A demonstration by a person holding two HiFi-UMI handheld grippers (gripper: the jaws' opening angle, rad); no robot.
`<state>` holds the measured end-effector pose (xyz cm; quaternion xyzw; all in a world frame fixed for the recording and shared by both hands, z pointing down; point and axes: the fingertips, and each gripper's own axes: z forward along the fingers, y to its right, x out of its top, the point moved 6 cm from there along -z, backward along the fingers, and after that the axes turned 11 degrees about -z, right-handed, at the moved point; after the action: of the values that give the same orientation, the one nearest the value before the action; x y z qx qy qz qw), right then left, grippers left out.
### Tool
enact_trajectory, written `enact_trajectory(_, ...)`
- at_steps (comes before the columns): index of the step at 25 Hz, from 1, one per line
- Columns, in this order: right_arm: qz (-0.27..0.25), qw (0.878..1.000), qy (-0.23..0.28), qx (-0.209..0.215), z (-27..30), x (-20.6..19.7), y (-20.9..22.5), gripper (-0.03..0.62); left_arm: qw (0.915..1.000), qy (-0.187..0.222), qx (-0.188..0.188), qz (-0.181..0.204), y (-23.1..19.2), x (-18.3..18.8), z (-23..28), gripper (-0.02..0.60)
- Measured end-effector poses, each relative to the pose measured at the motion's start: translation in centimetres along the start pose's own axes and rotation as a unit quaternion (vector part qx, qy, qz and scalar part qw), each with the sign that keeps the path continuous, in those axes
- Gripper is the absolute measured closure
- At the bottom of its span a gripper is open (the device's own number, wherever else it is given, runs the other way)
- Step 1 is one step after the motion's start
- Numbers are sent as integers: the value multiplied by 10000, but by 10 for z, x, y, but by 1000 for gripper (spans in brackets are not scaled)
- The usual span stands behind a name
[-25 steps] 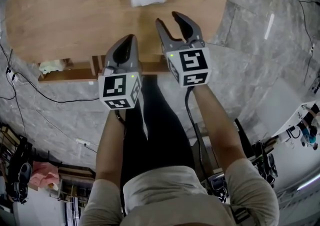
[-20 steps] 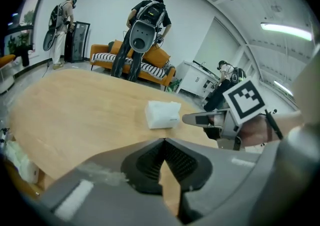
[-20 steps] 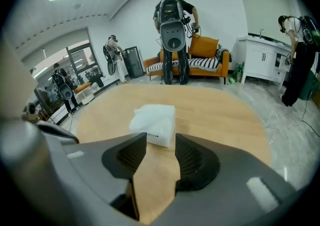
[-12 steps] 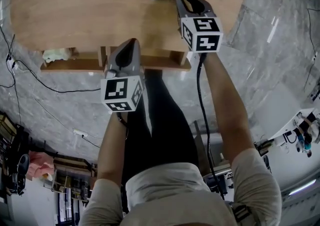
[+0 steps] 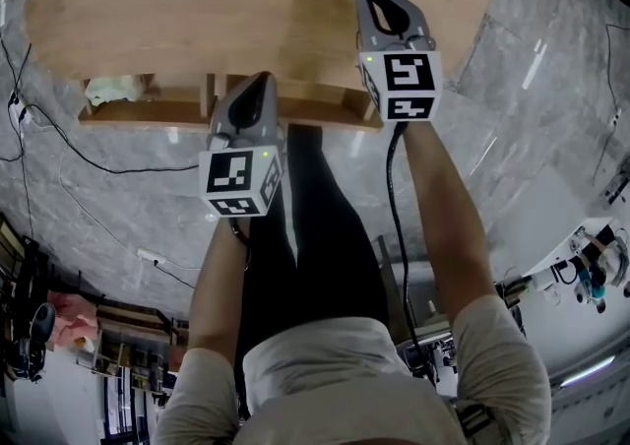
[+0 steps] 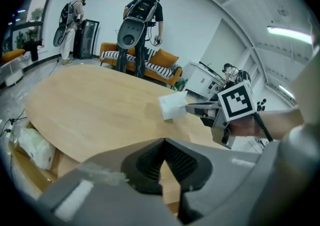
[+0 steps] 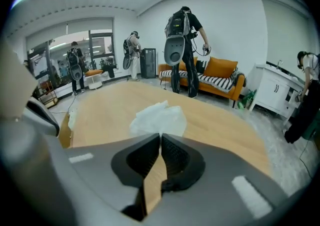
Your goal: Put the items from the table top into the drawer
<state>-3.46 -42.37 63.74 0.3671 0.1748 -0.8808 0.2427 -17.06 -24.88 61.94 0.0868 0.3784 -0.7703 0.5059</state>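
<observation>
The right tool (image 7: 160,139) is closing its ribbed pads on the near edge of the soft, crumpled white tissue (image 7: 159,118). The tissue lies on the smooth wooden tabletop (image 5: 177,10), top centre of the head view, and a thin pinch suits such limp paper. The left tool (image 6: 164,142), pads together and empty, hangs over the open wooden drawer (image 5: 295,118), where a white packet (image 5: 110,89) sits at the left.

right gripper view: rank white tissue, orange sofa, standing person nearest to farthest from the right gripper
1. white tissue, between the right gripper's closing jaws
2. standing person, centre, past the table
3. orange sofa, behind that person
</observation>
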Motion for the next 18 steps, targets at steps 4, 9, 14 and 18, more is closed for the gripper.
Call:
enact_trajectory(4,-57,9999,68,-93,-14,2,-17,574,9999,13,-81,109,-3,-3,-9,561)
enact_trajectory(9,-52,9996,186,-221,-38,1,-34,574,9997,18,-134,226,-5,-11,-23,561)
enact_trajectory(14,128,9985,265,-453,-65,-9,-68,574,9983,-36,-306,503,-10,-25,-50,561)
enact_trajectory(18,288,9969,216,-705,-95,-19,-100,574,9960,-96,-562,692,-8,-41,-73,561)
